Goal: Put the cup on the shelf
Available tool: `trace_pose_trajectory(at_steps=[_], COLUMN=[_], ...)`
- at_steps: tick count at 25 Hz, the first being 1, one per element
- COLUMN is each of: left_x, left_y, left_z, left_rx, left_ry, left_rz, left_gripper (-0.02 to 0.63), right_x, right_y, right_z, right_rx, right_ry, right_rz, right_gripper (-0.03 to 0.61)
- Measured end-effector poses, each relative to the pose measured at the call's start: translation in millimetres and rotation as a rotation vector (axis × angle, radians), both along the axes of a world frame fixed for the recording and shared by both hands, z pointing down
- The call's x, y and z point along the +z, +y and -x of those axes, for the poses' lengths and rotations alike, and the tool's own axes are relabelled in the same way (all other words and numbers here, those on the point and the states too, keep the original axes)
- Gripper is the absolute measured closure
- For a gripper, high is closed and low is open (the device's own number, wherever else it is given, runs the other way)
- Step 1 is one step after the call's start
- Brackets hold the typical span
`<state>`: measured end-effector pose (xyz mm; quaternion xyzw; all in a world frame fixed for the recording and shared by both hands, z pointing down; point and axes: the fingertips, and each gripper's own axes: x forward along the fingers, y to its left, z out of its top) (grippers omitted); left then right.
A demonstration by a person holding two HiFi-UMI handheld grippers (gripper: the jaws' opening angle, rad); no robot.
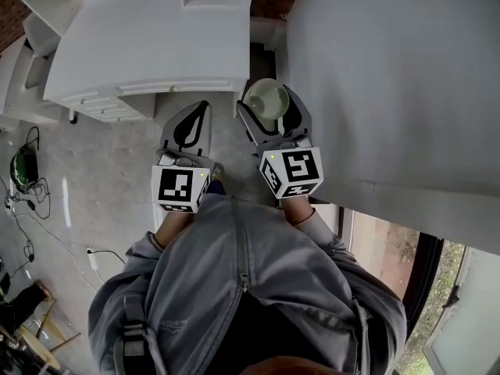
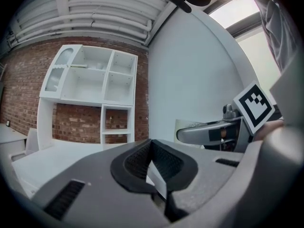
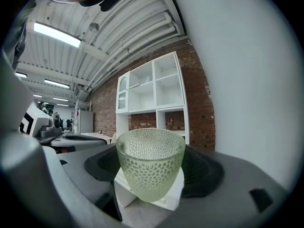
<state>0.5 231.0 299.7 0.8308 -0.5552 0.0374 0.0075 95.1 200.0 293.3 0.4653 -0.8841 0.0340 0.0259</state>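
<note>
A pale green dimpled cup (image 1: 265,100) sits upright between the jaws of my right gripper (image 1: 269,109), which is shut on it. In the right gripper view the cup (image 3: 151,167) fills the centre and hides the gripper's (image 3: 152,175) pads behind it. My left gripper (image 1: 197,119) is held beside it on the left, shut with nothing in it; its black pads (image 2: 164,163) meet at a point. The white shelf unit (image 2: 95,77) stands against a brick wall ahead, its compartments open, and it shows far off past the cup too (image 3: 154,91).
A big white wall or pillar (image 1: 391,76) rises close on the right. A white counter with drawers (image 1: 148,45) stands ahead on the left. Cables (image 1: 31,201) and a green object (image 1: 23,166) lie on the grey floor at far left.
</note>
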Motion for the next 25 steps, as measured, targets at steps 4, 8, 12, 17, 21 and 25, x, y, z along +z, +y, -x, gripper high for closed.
trace_pose_trajectory(at_steps=[4,8,12,17,21,25], left_x=[0,-2,0,3,5,7], left_y=[-27,-49,-65,-79,-86,-96], left_z=[15,25,30,36,40,45], left_rx=[0.030,0.066,0.090,0.104,0.103,0.091], left_ry=[-0.002,-0.006,0.004,0.017,0.023,0.024], left_rz=[-0.001,-0.010,-0.007,0.000,-0.004,-0.006], left_gripper=[0.606,0.606,0.606,0.606,0.606,0.606], right_x=[-3,-4,-3,-5,-2,-3], right_y=[-26,-45,-57,-70,-78,-90], right_z=[11,17,20,23,24,31], right_rx=[0.036,0.077,0.106,0.123,0.126,0.107], right_ry=[-0.010,-0.018,-0.015,-0.005,-0.006,-0.009], right_rz=[-0.006,-0.011,-0.009,-0.008,-0.010,-0.016], right_gripper=[0.173,0.173,0.173,0.173,0.173,0.173])
